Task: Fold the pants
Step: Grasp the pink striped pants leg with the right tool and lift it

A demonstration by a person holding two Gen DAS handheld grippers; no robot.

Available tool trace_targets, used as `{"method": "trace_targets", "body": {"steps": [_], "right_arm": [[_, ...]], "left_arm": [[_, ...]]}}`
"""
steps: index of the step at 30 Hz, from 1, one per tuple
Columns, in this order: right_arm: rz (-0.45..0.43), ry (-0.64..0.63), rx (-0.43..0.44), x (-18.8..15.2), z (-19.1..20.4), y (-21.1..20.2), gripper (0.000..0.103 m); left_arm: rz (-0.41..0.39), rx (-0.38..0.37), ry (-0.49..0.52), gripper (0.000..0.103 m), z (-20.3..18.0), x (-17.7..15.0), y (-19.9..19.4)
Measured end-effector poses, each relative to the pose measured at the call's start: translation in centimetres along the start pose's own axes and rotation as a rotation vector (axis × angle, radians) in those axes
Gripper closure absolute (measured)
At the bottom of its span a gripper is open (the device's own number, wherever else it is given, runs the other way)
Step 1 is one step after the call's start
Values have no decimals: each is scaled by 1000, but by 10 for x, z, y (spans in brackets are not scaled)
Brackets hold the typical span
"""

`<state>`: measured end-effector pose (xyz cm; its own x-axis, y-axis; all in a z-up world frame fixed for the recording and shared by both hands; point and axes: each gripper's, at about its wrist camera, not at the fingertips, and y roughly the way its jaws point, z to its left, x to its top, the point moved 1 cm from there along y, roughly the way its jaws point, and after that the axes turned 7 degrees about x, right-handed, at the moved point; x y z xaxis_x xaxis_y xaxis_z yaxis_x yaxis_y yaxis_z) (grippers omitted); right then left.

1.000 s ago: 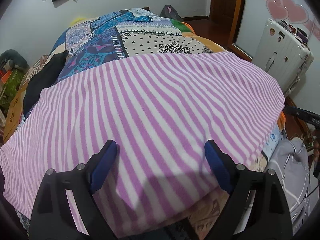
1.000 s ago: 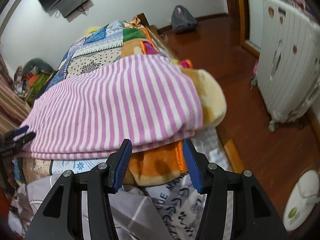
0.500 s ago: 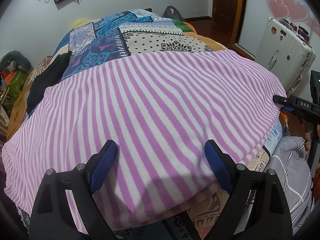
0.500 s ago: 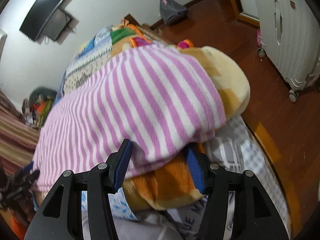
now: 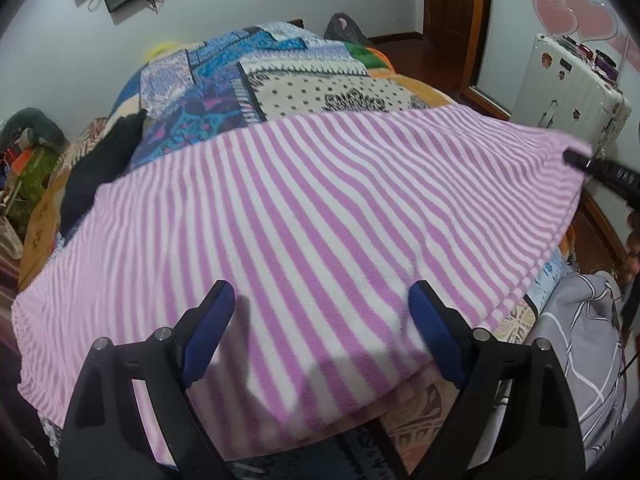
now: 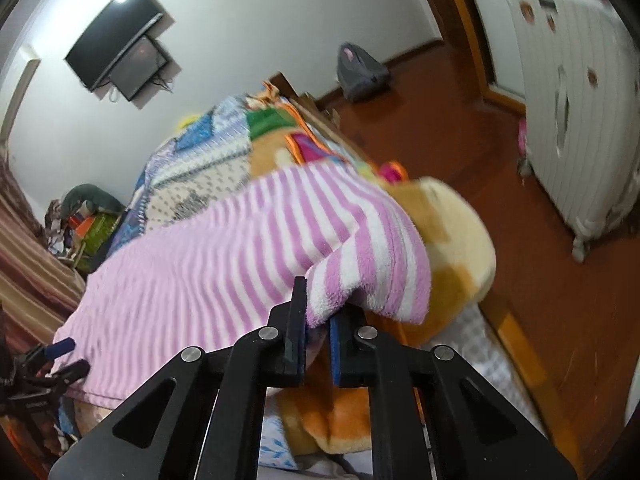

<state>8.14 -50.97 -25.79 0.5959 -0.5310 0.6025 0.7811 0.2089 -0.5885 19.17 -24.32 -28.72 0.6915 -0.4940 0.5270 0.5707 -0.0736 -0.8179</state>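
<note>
The purple and white striped fleece pants lie spread flat across the near end of the bed. My left gripper is open, its blue-padded fingers hovering above the near edge of the fabric with nothing between them. My right gripper is shut on the right end of the pants and lifts that corner a little off the bed. The right gripper also shows at the right edge of the left wrist view, at the pants' far right corner. The left gripper shows at the far left of the right wrist view.
A patchwork quilt covers the bed beyond the pants. A dark garment lies at the bed's left. An orange plush blanket bulges under the right corner. A white suitcase stands on the wooden floor to the right. Grey bedding hangs below.
My right gripper moved in to the right corner of the pants, closed on it and raised it. My left gripper stayed open over the near edge.
</note>
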Motion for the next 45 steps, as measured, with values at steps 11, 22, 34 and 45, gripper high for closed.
{"method": "trace_targets", "body": {"steps": [11,22,34,45], "right_arm": [[-102,-265,115,65,131,-25,95],[5,-566,325,40,325,31,95],[527,-739,424,-154,407,181,91],[529,-848,447,-143,406,142,59]], "left_arm": [[-102,9,-163,13,86,0,-33],[-161,127,-395,13,229,-64,-65],[-56,214,-579,13,311,-151,-54],[-116,146,-522,13,291,-103,-50]]}}
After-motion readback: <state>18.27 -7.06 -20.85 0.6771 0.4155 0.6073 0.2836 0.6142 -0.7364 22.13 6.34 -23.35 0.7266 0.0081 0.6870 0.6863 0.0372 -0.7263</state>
